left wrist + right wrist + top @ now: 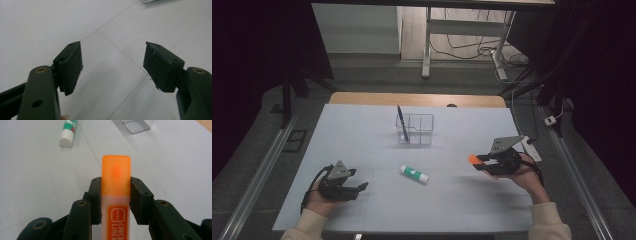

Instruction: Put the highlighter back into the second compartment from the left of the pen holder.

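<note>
**Op:** From the high view I've got the whole table (362, 210). My right gripper (479, 163) is out to the right of the clear holder (422, 129), nearer my side, with an orange tip sticking out toward the middle. I can't read what it is from up there.

**Obs:** The right gripper view settles that?

**Op:** Yes. It's a highlighter (116, 195): translucent orange cap with a squared end, pale frosted barrel, orange label with white print. Both pads clamp it just below the cap, one on each side, and the cap juts out ahead of the jaws. It's clear of the table, right of the holder.

**Obs:** And the glue?

**Op:** The glue stick (414, 174) lies flat on the table in front of the holder, on my side, roughly between the two grippers. The right gripper view shows its white end and green band; the high view shows its full length, tilted.

**Obs:** Left side?

**Op:** My left gripper (357, 187) sits low, left of the holder and near my edge. Its own view (113, 66) shows the jaws spread wide, bare table between them.

**Obs:** Anything in the holder?

**Op:** A blue pen (402, 124), leaning in its left compartment.
</note>
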### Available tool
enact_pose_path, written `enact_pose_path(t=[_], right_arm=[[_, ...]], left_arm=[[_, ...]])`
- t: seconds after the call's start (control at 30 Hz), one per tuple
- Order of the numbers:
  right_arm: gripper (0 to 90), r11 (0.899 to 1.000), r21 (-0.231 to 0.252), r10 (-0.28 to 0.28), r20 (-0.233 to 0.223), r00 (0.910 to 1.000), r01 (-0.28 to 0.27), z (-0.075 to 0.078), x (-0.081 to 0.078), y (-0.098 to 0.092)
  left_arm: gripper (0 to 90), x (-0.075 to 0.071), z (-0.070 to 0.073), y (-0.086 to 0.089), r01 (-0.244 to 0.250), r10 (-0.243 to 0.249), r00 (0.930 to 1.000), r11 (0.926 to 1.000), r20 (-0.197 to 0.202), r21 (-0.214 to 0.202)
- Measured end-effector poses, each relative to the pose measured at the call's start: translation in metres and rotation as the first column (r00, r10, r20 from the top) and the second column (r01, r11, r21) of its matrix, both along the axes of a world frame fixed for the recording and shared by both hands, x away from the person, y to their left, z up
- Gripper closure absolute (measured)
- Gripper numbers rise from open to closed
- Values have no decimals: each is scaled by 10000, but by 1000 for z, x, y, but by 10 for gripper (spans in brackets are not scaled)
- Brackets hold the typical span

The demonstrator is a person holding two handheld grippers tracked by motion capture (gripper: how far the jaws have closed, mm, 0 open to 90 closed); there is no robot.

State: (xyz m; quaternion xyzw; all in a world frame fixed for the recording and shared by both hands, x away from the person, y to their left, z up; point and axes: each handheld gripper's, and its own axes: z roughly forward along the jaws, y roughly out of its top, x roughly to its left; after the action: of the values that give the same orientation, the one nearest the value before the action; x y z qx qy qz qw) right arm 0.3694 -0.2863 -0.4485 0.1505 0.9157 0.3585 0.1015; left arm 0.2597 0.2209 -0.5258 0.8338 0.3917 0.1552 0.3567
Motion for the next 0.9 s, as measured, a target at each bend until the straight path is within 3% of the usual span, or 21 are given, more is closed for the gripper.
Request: enact_pose_path(t=[0.33, 0.4, 0.6, 0.9], right_arm=[[643, 9906, 1004, -954, 146, 9953, 935, 4, 1, 4], [643, 9847, 1416, -1032, 69, 9946, 1012, 6, 1, 4], [643, 9710, 2067, -1297, 327, 9910, 1202, 12, -2, 9], [643, 9540, 2569, -1772, 681, 9818, 1543, 18, -3, 14]], left_arm=[[316, 0, 0, 0, 0, 0, 10000, 10000, 14, -7], [316, 0, 0, 0, 3, -3, 10000, 10000, 7, -1], [316, 0, 0, 0, 18, -18, 10000, 10000, 2, 2], [316, 0, 0, -1, 23, -23, 10000, 10000, 20, 4]])
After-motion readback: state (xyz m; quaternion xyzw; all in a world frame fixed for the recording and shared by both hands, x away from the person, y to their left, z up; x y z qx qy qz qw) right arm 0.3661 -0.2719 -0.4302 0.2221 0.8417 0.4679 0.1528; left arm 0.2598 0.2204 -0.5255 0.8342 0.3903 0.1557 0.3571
